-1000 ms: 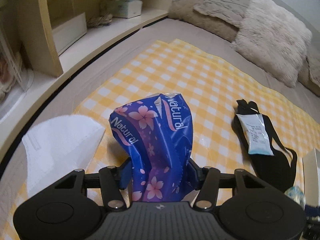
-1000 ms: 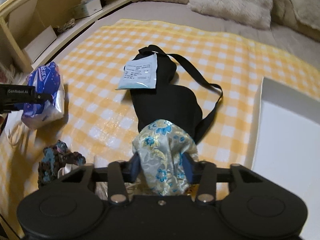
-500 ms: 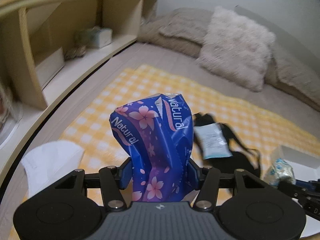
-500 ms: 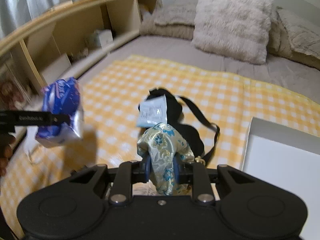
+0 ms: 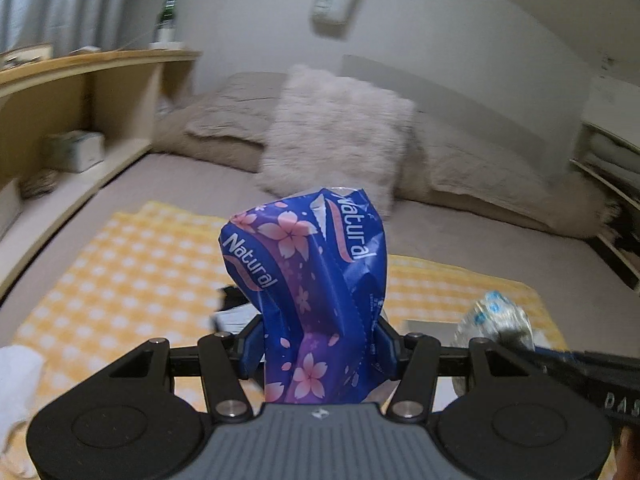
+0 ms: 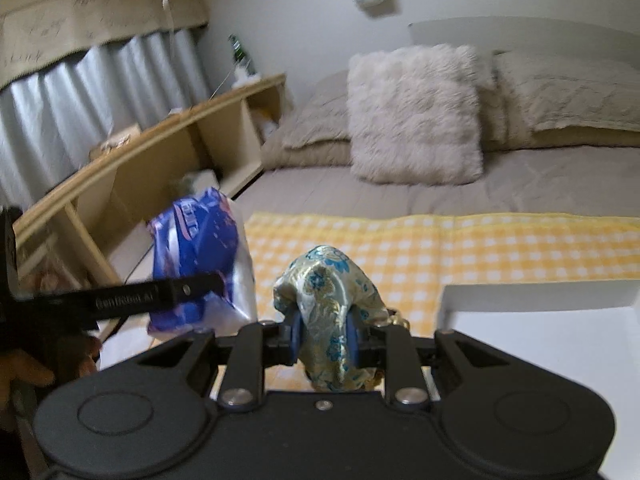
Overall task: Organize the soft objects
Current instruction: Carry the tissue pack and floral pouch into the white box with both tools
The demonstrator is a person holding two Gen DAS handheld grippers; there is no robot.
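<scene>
Left wrist, crumpled blue floral tissue pack [image 5: 308, 280]

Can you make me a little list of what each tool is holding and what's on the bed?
left tool: shut on the blue flowery tissue pack, held up in the air
right tool: shut on the shiny flowered pouch, also lifted
under them: yellow checked cloth on the bed
near the right tool: white box
at the far end: fluffy pillow
beside the bed: wooden shelf
</scene>
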